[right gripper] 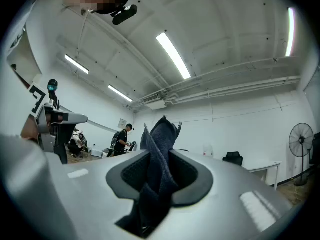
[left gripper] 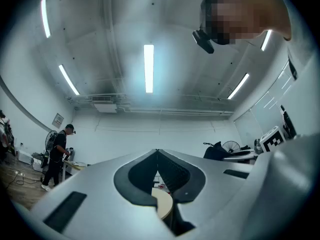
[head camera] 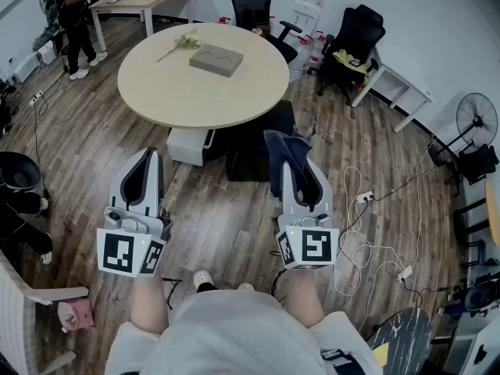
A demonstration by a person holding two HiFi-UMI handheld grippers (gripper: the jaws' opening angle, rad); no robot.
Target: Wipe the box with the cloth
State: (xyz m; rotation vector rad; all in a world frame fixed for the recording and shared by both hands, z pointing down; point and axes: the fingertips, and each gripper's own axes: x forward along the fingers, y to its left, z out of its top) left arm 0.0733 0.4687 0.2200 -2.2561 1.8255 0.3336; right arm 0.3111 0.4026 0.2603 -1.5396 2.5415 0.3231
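Observation:
A flat grey box (head camera: 215, 59) with two round hollows lies on the round wooden table (head camera: 180, 92), well ahead of both grippers. A dark blue cloth (head camera: 286, 148) sticks up from my right gripper (head camera: 297, 166), which is shut on it; in the right gripper view the cloth (right gripper: 159, 149) fills the gap between the jaws and pokes out above them. My left gripper (head camera: 150, 158) is held level with the right one over the floor. Its jaws meet at the tips (left gripper: 157, 153) with nothing between them. Both grippers point upward, toward the ceiling.
A sprig of pale flowers (head camera: 184, 41) lies on the table beside the box. A white unit (head camera: 190, 144) and a dark block stand under the table's near edge. Black office chairs (head camera: 252, 5) stand behind. Cables (head camera: 367, 233) trail on the floor at right. A person (head camera: 72, 18) stands far left.

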